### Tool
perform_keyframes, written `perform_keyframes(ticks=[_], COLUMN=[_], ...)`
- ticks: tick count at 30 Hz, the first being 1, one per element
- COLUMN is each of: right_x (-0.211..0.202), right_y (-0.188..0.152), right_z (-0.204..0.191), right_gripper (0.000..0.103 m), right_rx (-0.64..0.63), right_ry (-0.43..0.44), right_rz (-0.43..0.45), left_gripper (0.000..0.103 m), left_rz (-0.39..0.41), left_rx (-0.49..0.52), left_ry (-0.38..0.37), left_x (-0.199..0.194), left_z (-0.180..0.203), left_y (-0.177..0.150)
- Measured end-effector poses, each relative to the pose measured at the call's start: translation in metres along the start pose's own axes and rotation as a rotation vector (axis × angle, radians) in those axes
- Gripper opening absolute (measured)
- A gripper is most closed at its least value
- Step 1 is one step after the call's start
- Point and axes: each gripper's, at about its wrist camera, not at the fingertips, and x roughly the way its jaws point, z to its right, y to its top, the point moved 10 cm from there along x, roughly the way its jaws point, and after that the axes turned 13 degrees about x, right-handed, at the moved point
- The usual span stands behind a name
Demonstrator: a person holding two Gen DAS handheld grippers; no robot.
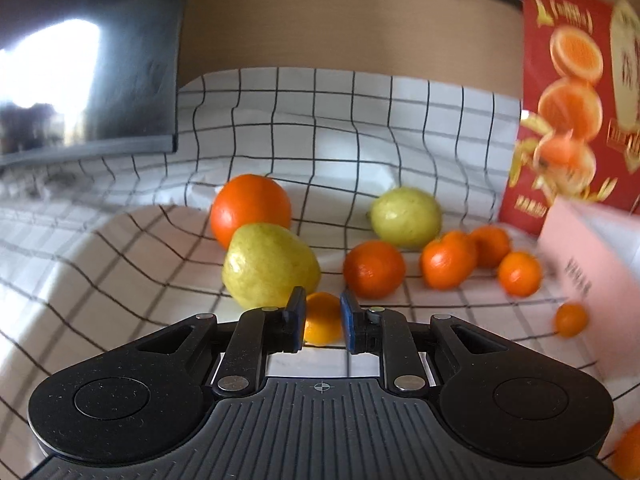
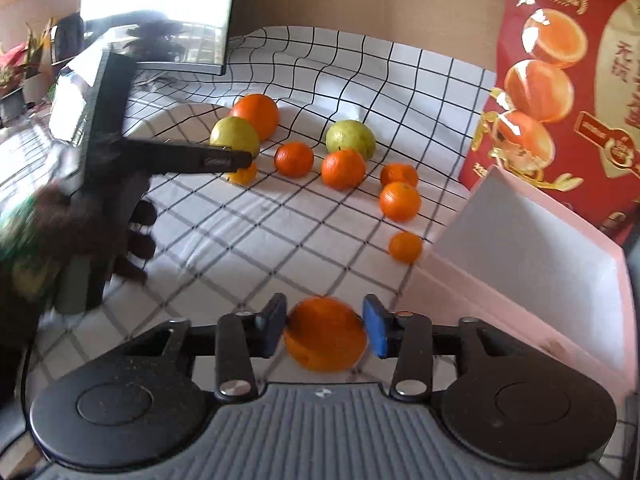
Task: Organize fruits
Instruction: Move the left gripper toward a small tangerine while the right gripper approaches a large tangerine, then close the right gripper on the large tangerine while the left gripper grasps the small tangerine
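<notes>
My left claw [image 1: 323,322] is clamped on a small yellow-orange citrus [image 1: 322,324], its blue pads [image 1: 297,320] pressing either side, just in front of a yellow-green guava [image 1: 270,266]. Behind that guava sits a large orange [image 1: 250,208]. A second guava [image 1: 406,216] lies farther right, with a mandarin [image 1: 374,274] in front of it and three more mandarins [image 1: 448,264] clustered to its right; a tiny one [image 1: 570,320] rests near the pink box [image 1: 592,248]. All of it sits on a white cloth with a black grid [image 1: 120,264] covering the counter. My right claw [image 2: 325,330] is closed on an orange [image 2: 326,334], which fills the gap between its pads, the left pad touching the skin and the right one blurred at its edge. This orange sits low at the near edge of the cloth, just left of the open pink box, whose white interior [image 2: 532,248] I can see. From the right wrist view, my left rig appears as a dark bar reaching across to the guava pair, held by a gloved hand [image 2: 120,236]. A red carton printed with halved oranges [image 2: 560,80] stands upright behind the box. A dark screen [image 1: 92,60] stands at far left.
</notes>
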Motion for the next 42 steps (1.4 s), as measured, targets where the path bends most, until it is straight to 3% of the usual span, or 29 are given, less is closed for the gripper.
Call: perform_keyframes(ticks=[7,10,11,14,16,18,19,23,24,27,31,36,42], right_x=[-0.041,-0.041,-0.041,-0.043,-0.042,-0.041,-0.040,-0.036,-0.035,-0.030,-0.029,-0.030,-0.027], right_y=[-0.017,-0.024,-0.026,-0.030,-0.032,-0.036,-0.037,-0.046,-0.047,-0.051,-0.056,-0.057,-0.057], right_z=[0.029,0.039,0.042,0.045,0.043,0.040,0.038,0.027,0.025,0.017,0.010,0.006,0.005], right_gripper=[0.034,0.059,0.067,0.068,0.069,0.071,0.071,0.076,0.077,0.078,0.079,0.079,0.080], right_rx=[0.036,0.076,0.085,0.094,0.106,0.131,0.142,0.149,0.148,0.149,0.129,0.110,0.107], right_ry=[0.020,0.034,0.036,0.048,0.070,0.102,0.118,0.164,0.174,0.200,0.195,0.183,0.192], right_rz=[0.033,0.039,0.049,0.087,0.102,0.105,0.104,0.094,0.090,0.078,0.085,0.096,0.082], left_gripper=[0.027,0.027,0.032,0.037,0.036,0.036,0.036,0.036,0.036,0.036,0.038,0.041,0.038], left_rz=[-0.036,-0.044,-0.048,-0.011,-0.008,-0.011,-0.002,0.066,0.077,0.060,0.067,0.032,0.024], left_rx=[0.076,0.060,0.047,0.025,-0.011,-0.042,-0.037,0.060,0.068,0.072,0.184,0.305,0.282], left_ry=[0.031,0.003,-0.014,-0.130,-0.298,-0.407,-0.408,-0.257,-0.251,-0.347,-0.389,-0.391,-0.412], left_x=[0.009,0.005,0.002,-0.016,-0.030,-0.043,-0.047,-0.059,-0.059,-0.059,-0.064,-0.072,-0.071], left_z=[0.006,0.006,0.007,0.019,0.032,0.042,0.044,0.041,0.042,0.059,0.093,0.120,0.125], left_y=[0.005,0.002,0.000,-0.004,-0.010,-0.017,-0.018,-0.012,-0.010,-0.008,-0.010,-0.024,-0.026])
